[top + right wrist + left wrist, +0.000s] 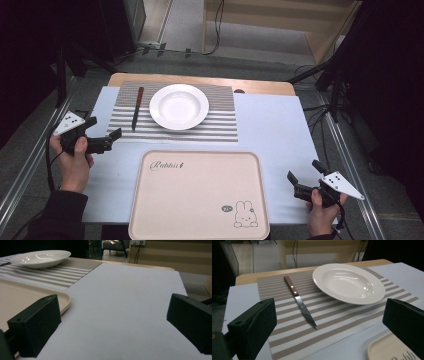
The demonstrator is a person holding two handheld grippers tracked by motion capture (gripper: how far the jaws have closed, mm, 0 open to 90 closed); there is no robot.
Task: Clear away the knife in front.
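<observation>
Knife (136, 108) and white plate (179, 106) lie side by side on the striped placemat (220, 127), untouched, while the beige tray (199, 195) nearest you sits bare. Your left gripper (106, 139) hovers off the mat's left edge, jaws spread and holding nothing, aimed toward the knife just beyond it. Your right gripper (301, 184) waits well apart at the tray's right side, jaws likewise spread over the pale table cover (272, 125). By the look of it, nothing has been lifted yet; the whole job lies ahead.
</observation>
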